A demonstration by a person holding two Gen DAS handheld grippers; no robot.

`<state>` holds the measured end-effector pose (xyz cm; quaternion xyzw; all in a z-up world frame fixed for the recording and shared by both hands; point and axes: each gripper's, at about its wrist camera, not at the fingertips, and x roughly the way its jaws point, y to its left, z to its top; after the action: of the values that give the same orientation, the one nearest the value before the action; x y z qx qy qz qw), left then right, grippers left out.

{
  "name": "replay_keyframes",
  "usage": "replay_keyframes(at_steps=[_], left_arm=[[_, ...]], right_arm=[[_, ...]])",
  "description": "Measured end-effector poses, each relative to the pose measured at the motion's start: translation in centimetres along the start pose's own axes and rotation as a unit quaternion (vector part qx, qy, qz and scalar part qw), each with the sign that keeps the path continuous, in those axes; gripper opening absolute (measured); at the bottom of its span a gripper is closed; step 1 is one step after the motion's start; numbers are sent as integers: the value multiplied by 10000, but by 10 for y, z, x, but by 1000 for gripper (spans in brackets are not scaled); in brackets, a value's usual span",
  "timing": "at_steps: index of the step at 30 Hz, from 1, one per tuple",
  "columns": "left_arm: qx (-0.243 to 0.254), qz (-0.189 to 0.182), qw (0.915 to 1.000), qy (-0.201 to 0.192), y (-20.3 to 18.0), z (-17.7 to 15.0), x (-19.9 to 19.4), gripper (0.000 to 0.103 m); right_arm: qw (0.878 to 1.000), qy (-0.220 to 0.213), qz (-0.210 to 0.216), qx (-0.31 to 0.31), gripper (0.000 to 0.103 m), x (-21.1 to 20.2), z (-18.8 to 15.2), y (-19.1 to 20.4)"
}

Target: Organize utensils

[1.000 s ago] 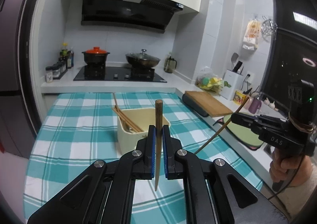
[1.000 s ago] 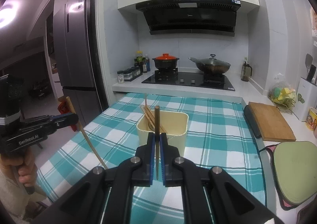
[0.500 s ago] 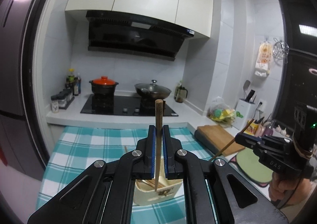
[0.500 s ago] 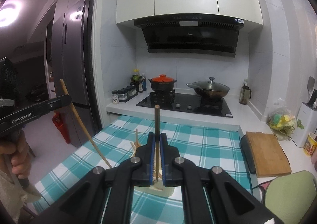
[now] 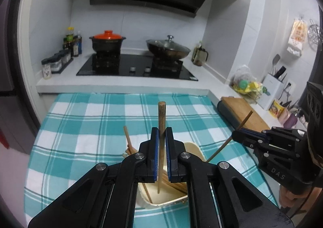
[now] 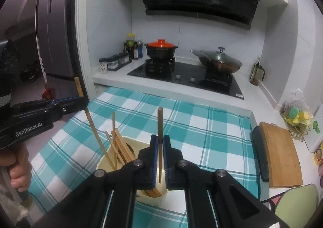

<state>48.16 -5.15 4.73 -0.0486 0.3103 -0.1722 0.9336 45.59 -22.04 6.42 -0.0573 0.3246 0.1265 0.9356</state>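
Two grippers, two chopsticks: your left gripper [image 5: 160, 137] is clamped on one wooden chopstick [image 5: 161, 119], your right gripper [image 6: 159, 143] on a second chopstick [image 6: 159, 127]. Both point down over the single cream holder [image 6: 105, 164] on the teal checked cloth [image 6: 212, 127], w/ several more sticks inside (count unclear). Each held stick's lower tip hangs above the holder's mouth.

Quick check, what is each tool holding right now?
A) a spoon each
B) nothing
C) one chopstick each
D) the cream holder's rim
C: the left tool clamps an upright chopstick, and the right tool clamps another chopstick, both above the cream holder.
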Motion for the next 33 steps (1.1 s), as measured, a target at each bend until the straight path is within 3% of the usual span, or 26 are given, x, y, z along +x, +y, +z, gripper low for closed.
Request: replay_keyframes(at_steps=[4, 9, 11, 12, 13, 14, 17, 22, 27, 33], left_arm=[[-70, 66, 9996, 284, 6, -9, 30, 5], [-81, 172, 9989, 418, 11, -13, 53, 8], [-113, 193, 9989, 403, 14, -11, 53, 31], [-134, 233, 9991, 332, 16, -10, 50, 53], [-140, 293, 9992, 212, 19, -9, 46, 65], [-118, 368, 9992, 71, 20, -9, 39, 68], [-58, 494, 9987, -54, 25, -6, 31, 72], [185, 795, 9963, -265, 20, -17, 12, 94], [509, 1186, 9902, -526, 0, -43, -13, 102], [764, 1828, 9783, -603, -29, -70, -46, 102]], right_arm=[[9986, 530, 60, 54, 5, 42, -4, -2], [9955, 849, 364, 195, 6, 82, -9, -1], [9944, 753, 652, 355, 11, 88, -9, -1], [9938, 670, 768, 447, 27, 88, -9, -2], [9934, 566, 840, 532, 36, 87, -8, -3], [9935, 384, 871, 627, 44, 82, -7, -6], [9946, 20, 737, 731, 44, 70, -6, -11], [9950, -208, 538, 811, 50, 54, -11, -18], [9959, -297, 377, 772, 64, 33, -33, -17], [9971, -270, 89, 701, 82, -2, -68, -7]])
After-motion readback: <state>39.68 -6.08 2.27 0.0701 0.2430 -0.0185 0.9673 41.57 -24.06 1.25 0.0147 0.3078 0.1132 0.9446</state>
